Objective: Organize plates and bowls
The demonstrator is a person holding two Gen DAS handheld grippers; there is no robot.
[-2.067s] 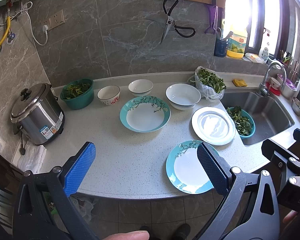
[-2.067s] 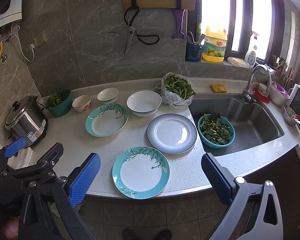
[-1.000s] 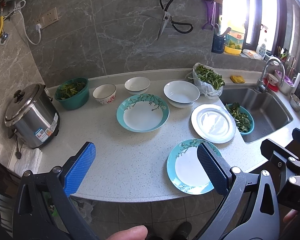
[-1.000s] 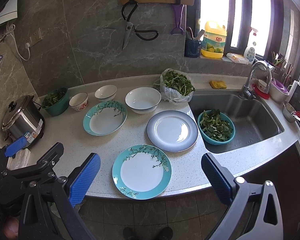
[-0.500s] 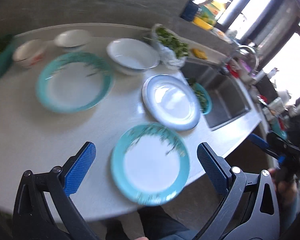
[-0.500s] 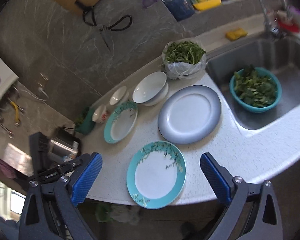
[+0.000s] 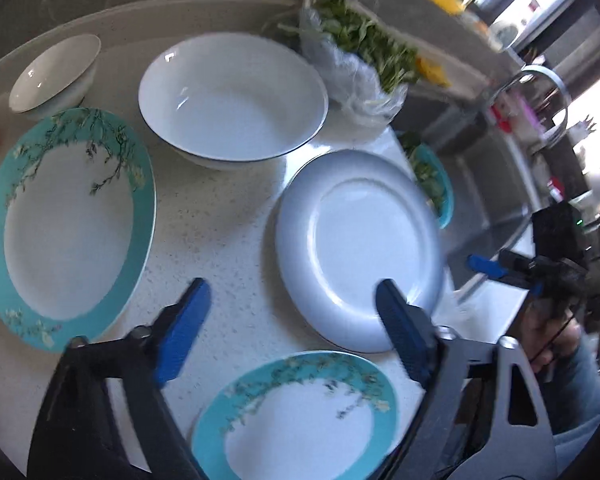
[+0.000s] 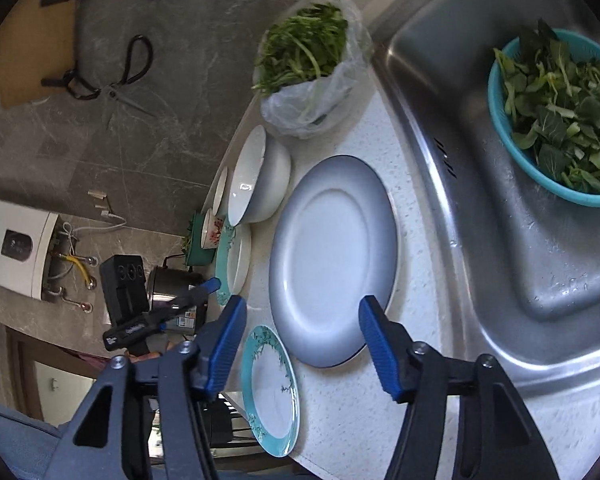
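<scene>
A grey-rimmed white plate (image 7: 360,248) (image 8: 332,260) lies at the middle of the counter. A teal flowered plate (image 7: 300,416) (image 8: 272,392) lies at the front edge, a second teal plate (image 7: 64,224) (image 8: 232,264) to the left. A large white bowl (image 7: 232,100) (image 8: 260,176) and a small white bowl (image 7: 56,74) stand behind. My left gripper (image 7: 296,328) is open above the counter between the plates. My right gripper (image 8: 304,348) is open, rolled sideways, over the grey plate's near rim.
A bag of greens (image 7: 356,60) (image 8: 308,68) stands behind the grey plate. The steel sink (image 8: 500,200) holds a teal basket of leaves (image 8: 560,112). A flowered small bowl (image 8: 212,228) and a rice cooker (image 8: 172,284) stand far left.
Both grippers have dropped closer to the counter and moved in on the grey plate. The right gripper has rolled sideways. Both stay open.
</scene>
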